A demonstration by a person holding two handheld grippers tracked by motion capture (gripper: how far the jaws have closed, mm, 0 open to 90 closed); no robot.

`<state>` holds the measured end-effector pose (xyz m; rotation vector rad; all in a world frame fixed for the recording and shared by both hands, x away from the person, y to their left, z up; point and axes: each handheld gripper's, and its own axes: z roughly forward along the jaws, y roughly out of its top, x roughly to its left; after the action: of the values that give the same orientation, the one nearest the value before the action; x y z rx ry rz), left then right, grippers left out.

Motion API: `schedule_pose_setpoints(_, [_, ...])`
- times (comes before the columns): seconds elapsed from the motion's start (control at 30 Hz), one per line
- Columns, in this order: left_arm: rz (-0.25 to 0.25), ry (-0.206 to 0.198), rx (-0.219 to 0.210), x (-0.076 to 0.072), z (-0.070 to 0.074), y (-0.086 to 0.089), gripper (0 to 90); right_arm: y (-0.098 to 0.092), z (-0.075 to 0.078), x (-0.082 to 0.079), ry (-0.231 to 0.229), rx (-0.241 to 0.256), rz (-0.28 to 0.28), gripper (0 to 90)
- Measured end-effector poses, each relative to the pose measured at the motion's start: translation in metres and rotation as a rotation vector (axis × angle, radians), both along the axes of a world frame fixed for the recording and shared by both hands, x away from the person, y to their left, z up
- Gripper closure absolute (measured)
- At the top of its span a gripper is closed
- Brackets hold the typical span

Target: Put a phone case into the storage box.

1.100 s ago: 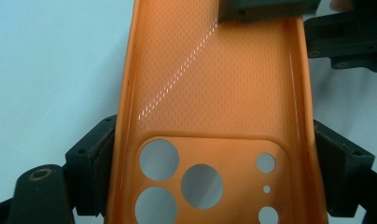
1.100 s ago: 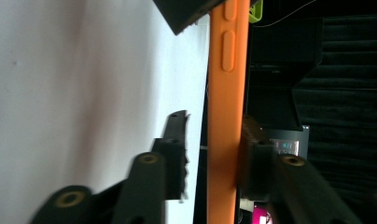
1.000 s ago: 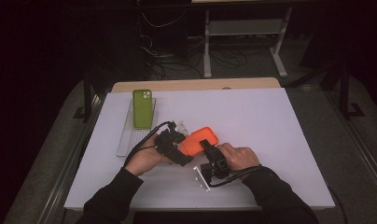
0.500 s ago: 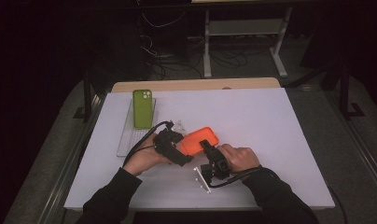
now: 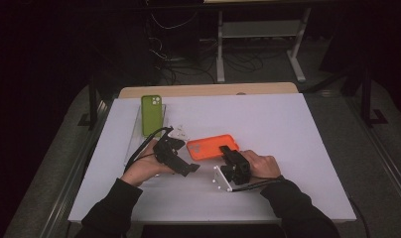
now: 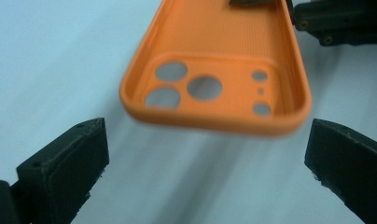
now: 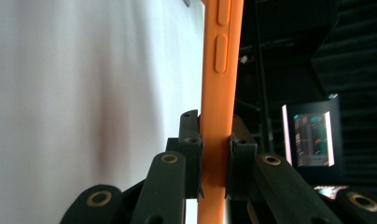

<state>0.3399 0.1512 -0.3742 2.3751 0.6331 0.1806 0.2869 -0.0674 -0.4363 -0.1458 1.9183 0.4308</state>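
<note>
An orange phone case (image 5: 206, 148) lies open side up near the table's front middle. My right gripper (image 5: 227, 151) is shut on its right end, and its two jaws (image 7: 217, 156) pinch the case's side wall (image 7: 220, 70), whose buttons show. My left gripper (image 5: 188, 156) is open at the case's left end. Its jaws (image 6: 205, 163) stand wide apart, just short of the camera-hole end of the case (image 6: 214, 74), which looks lifted a little off the table. The right gripper's black body (image 6: 336, 21) shows at the far end.
A green phone case (image 5: 151, 115) lies on a clear tray (image 5: 133, 148) at the back left. Small pale bits (image 5: 178, 133) lie beside the tray. The white table top (image 5: 288, 139) ends in dark floor, with a shelf frame (image 5: 258, 29) behind.
Very little has changed. My right hand has shifted slightly, still holding the orange case. The left gripper stays open at the case's left end.
</note>
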Motion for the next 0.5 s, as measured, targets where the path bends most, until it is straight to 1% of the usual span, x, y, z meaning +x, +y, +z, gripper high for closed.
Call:
schedule_pose_setpoints(0.03, [-0.011,-0.005,0.011,0.001,0.0,0.001,0.0,-0.002,0.002,0.001,0.006,0.003,-0.003,78.6])
schedule_pose_setpoints(0.07, [-0.002,-0.005,-0.007,0.0,-0.001,0.001,0.0,-0.002,0.001,0.003,0.015,0.016,-0.002,78.6])
schedule_pose_setpoints(0.1, [0.004,-0.003,-0.017,-0.001,-0.001,0.001,0.0,-0.003,0.002,0.004,0.031,0.023,-0.013,78.5])
schedule_pose_setpoints(0.13, [0.009,-0.003,-0.028,-0.001,-0.001,0.0,0.0,-0.004,0.004,0.005,0.045,0.033,-0.006,78.5])
schedule_pose_setpoints(0.17, [0.011,-0.003,-0.032,-0.001,-0.001,0.001,0.0,-0.005,0.006,0.005,0.088,0.089,-0.043,78.5])
schedule_pose_setpoints(0.2, [-0.003,-0.011,-0.013,0.0,-0.001,0.002,0.0,-0.007,0.008,0.007,0.097,0.09,-0.038,78.5])
schedule_pose_setpoints(0.23, [0.002,-0.011,-0.015,-0.001,-0.001,0.002,0.0,-0.007,0.009,0.008,0.112,0.1,-0.043,78.5])
schedule_pose_setpoints(0.27, [0.005,-0.01,-0.016,-0.001,-0.001,0.002,0.0,-0.009,0.011,0.009,0.133,0.121,-0.049,78.5])
schedule_pose_setpoints(0.3, [0.011,-0.008,-0.022,-0.002,-0.002,0.002,0.0,-0.01,0.012,0.009,0.168,0.159,-0.064,78.6])
schedule_pose_setpoints(0.33, [0.022,-0.004,-0.034,-0.002,-0.002,0.001,0.0,-0.011,0.013,0.011,0.187,0.176,-0.068,78.6])
schedule_pose_setpoints(0.4, [0.009,-0.017,-0.02,-0.001,-0.003,0.002,0.0,-0.014,0.016,0.013,0.217,0.216,-0.083,78.5])
schedule_pose_setpoints(0.43, [-0.001,-0.02,-0.005,0.0,-0.002,0.003,0.0,-0.015,0.017,0.014,0.236,0.238,-0.091,78.5])
schedule_pose_setpoints(0.47, [-0.007,-0.022,0.005,0.001,-0.002,0.003,0.0,-0.016,0.018,0.015,0.259,0.273,-0.098,78.6])
schedule_pose_setpoints(0.5, [-0.004,-0.025,0.005,0.001,-0.002,0.004,0.0,-0.016,0.019,0.014,0.307,0.332,-0.118,78.6])
